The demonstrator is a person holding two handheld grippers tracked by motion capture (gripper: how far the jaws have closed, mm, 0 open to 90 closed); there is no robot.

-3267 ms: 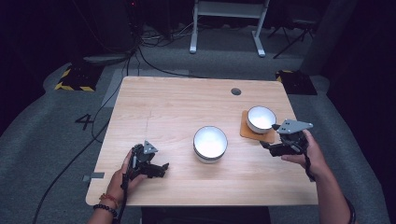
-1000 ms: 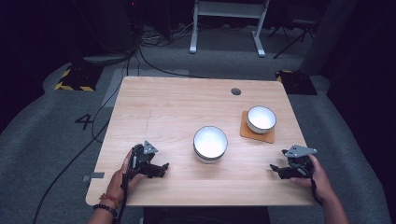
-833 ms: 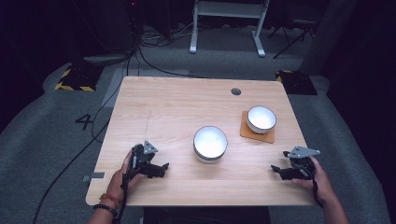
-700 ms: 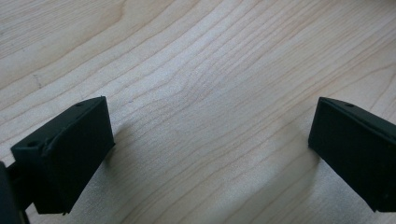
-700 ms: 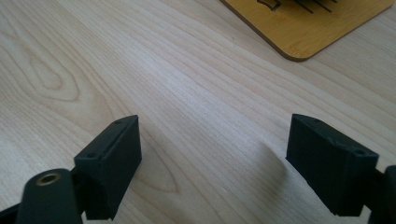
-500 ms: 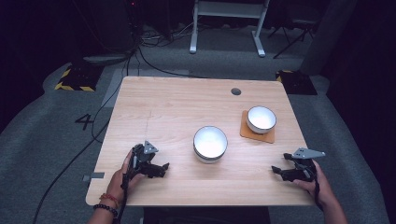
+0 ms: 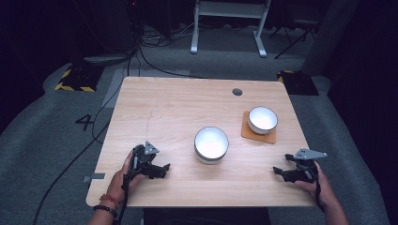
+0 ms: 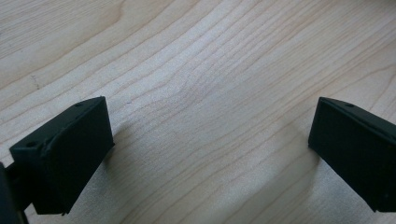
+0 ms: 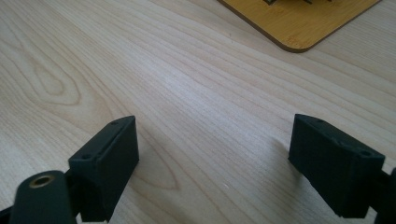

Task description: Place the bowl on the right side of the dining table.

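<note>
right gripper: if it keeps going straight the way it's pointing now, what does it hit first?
Probably nothing soon. The right gripper, jaws open, points left across bare light wooden table. The square bamboo coaster lies ahead but off to the right. The large white bowl may sit near that line; depth is unclear.

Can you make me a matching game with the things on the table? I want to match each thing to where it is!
Things:
1. small bowl
2. big bowl
3. left gripper
4. hole

Places:
A. middle of the table
B. near the far edge
C. on the coaster
D. near the front left corner

Pairs: 1-C, 2-A, 3-D, 4-B
</note>
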